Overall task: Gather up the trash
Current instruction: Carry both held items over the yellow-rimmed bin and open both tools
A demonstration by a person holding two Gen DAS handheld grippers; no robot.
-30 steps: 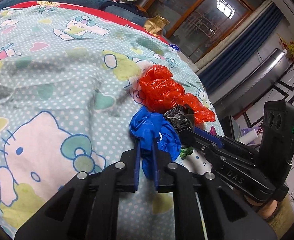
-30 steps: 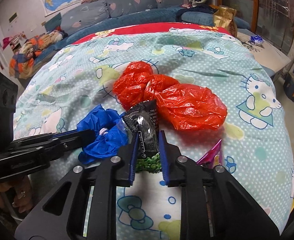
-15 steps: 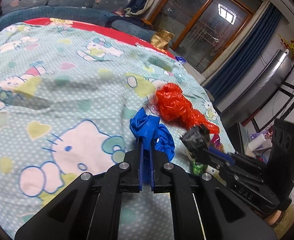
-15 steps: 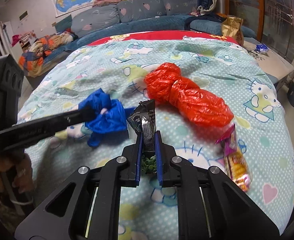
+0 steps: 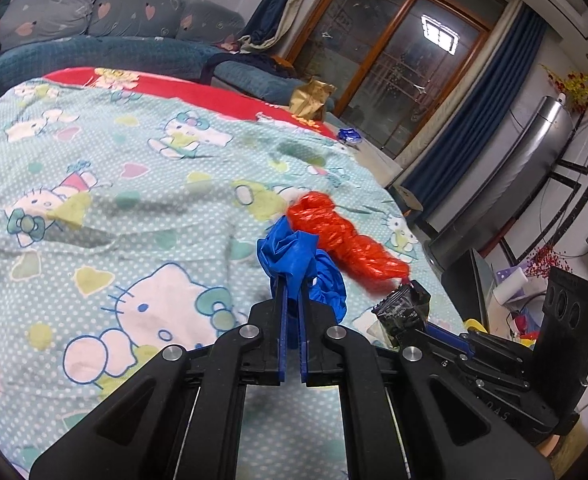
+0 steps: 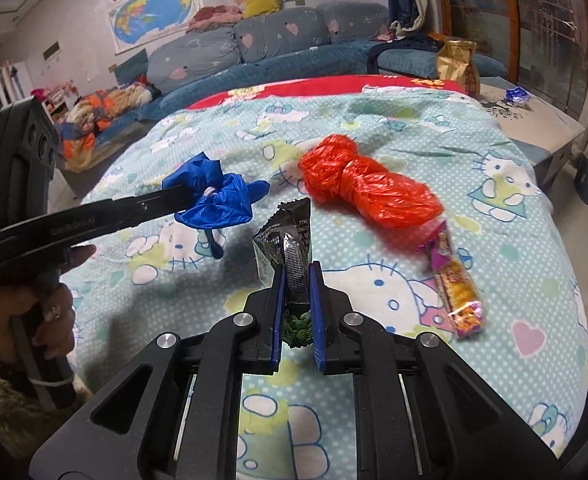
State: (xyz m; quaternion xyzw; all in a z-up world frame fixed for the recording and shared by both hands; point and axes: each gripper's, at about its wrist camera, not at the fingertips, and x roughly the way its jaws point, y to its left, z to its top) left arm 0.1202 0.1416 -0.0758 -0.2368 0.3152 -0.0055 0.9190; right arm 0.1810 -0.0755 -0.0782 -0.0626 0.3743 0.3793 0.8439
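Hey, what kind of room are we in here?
Probably a lived-in bedroom or family room at home: a cartoon-print bedspread over a wide bed, a cushioned sofa behind it, and world maps on the wall.

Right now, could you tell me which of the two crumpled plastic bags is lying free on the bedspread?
The red plastic bag lies free; the blue plastic bag is pinched in the left gripper.

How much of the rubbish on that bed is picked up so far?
Nothing looks binned yet. In hand: the left hand-held gripper is shut on the blue plastic bag, and the right hand-held gripper is shut on the dark snack wrapper. Left on the bedspread: the red plastic bag and the purple snack packet.
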